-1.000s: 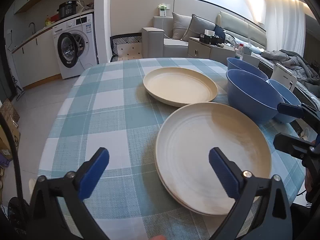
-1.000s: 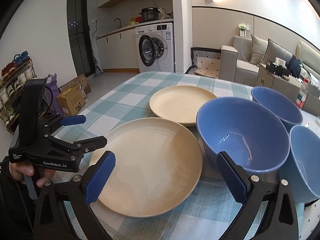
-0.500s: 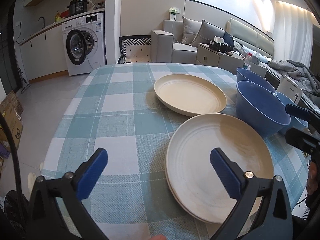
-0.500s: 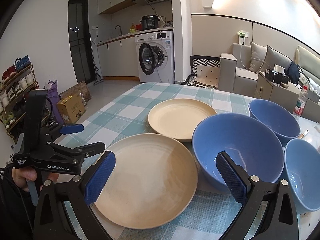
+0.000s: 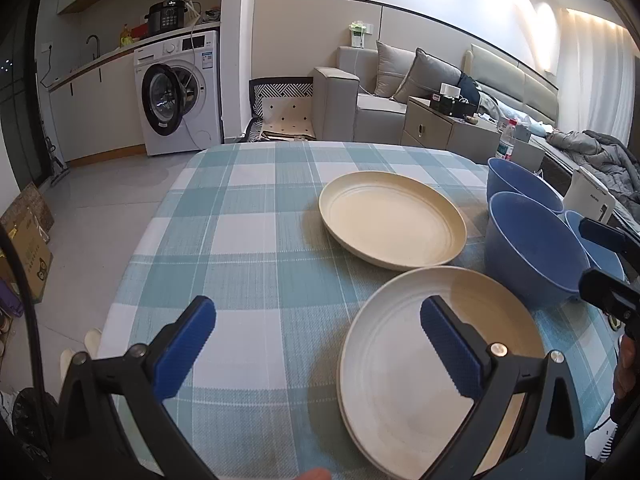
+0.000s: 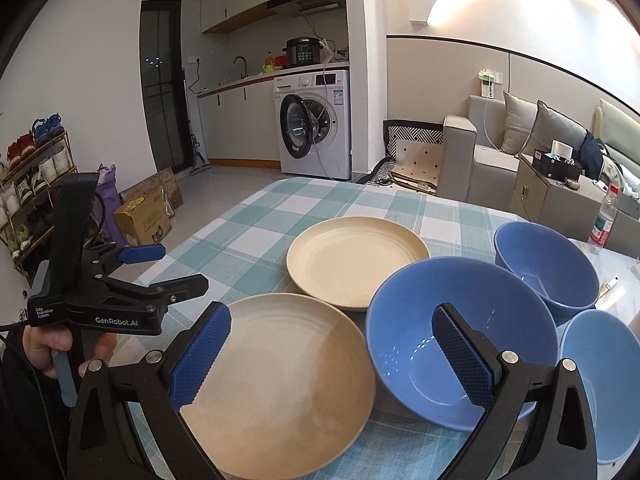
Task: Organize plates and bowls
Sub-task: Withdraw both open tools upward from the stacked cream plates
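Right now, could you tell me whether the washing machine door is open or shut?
Open. The washing machine door is swung out to the left, with the drum opening showing behind it in both views.

Home: washing machine point(image 6: 312, 124), sofa point(image 5: 372, 96).

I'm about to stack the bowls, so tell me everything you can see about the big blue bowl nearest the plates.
The big blue bowl is round, deep, matte, plastic-looking, and empty, with light glinting on its inside. It stands upright on the checked tablecloth, beside the near cream plate, with two smaller blue bowls close behind and to its right. Neither gripper touches it.
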Motion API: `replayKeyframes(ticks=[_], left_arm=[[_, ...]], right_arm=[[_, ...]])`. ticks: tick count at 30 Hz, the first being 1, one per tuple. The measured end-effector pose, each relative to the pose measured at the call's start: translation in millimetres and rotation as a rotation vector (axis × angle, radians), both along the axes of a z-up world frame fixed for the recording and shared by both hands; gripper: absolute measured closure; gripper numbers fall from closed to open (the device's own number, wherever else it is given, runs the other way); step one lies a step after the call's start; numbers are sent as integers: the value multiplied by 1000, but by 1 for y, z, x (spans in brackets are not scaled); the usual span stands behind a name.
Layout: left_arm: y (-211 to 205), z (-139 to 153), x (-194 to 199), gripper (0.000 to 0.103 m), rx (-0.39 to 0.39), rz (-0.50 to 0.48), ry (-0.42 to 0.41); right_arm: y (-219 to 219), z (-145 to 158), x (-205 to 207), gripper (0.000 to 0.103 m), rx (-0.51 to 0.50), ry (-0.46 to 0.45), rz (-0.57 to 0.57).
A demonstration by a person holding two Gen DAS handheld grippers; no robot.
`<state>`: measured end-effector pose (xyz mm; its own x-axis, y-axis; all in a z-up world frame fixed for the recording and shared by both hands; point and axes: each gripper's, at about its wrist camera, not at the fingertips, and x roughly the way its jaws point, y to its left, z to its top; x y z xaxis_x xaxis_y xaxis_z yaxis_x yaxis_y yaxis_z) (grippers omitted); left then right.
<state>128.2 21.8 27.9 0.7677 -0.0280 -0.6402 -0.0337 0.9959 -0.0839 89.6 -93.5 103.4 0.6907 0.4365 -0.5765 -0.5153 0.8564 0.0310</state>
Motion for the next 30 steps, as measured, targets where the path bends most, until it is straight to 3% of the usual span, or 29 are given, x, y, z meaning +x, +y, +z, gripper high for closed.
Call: replayKeyframes(ticks=[14,30], left_arm=[[-15,4,51,0,-8,-18,38],[-17,-14,101,0,33,7,117]], right_arm=[[-16,12,32,1,-5,22,-45],[-22,-3,61,1,11,71,-63]])
